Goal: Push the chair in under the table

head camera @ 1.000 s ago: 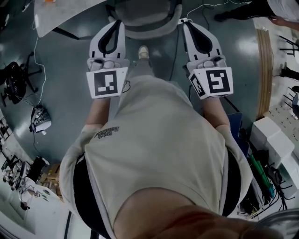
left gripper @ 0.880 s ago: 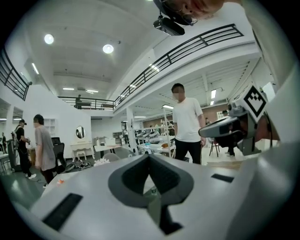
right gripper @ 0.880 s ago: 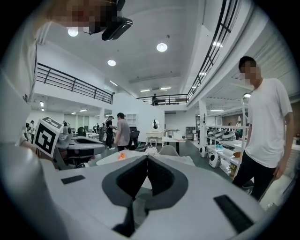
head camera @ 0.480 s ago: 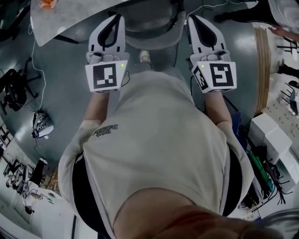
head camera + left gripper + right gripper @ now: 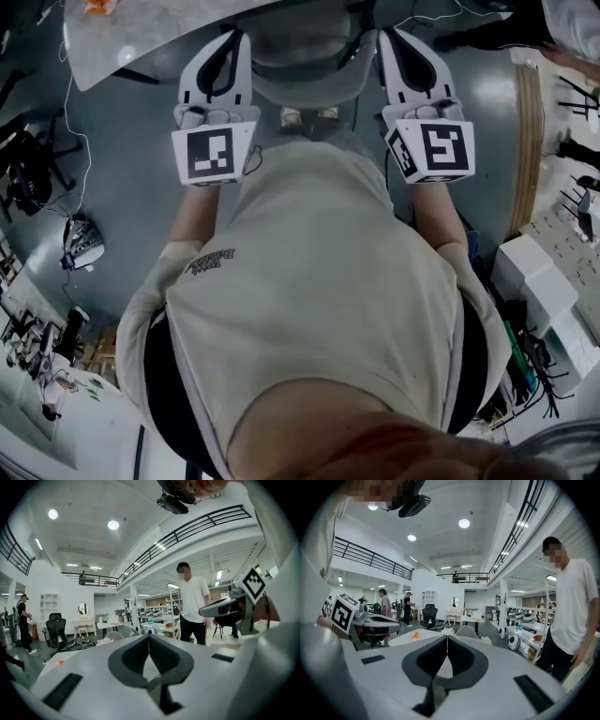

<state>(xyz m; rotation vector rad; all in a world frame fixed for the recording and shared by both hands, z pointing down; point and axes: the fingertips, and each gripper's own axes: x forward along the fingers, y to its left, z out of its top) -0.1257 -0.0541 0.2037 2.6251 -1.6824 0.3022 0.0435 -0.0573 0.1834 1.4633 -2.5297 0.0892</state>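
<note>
Since a second ago the chair (image 5: 300, 82) has closed on the worktop (image 5: 131, 42), whose pale edge now runs just above the grey backrest, so the push looks nearly done, with the seat apparently tucked below. Flanking the backrest, the left hand-held gripper (image 5: 232, 39) and right hand-held gripper (image 5: 388, 39) have jaws together on nothing; contact is hard to judge. Bare floor (image 5: 122, 141) lies on both sides, a cable (image 5: 70, 112) trails left, and white boxes (image 5: 534, 277) stand well off right.

Two tools are counted, the left tool (image 5: 234, 45) and the right tool (image 5: 392, 43); one chair (image 5: 305, 84) and one worktop (image 5: 131, 36) are seen.
</note>
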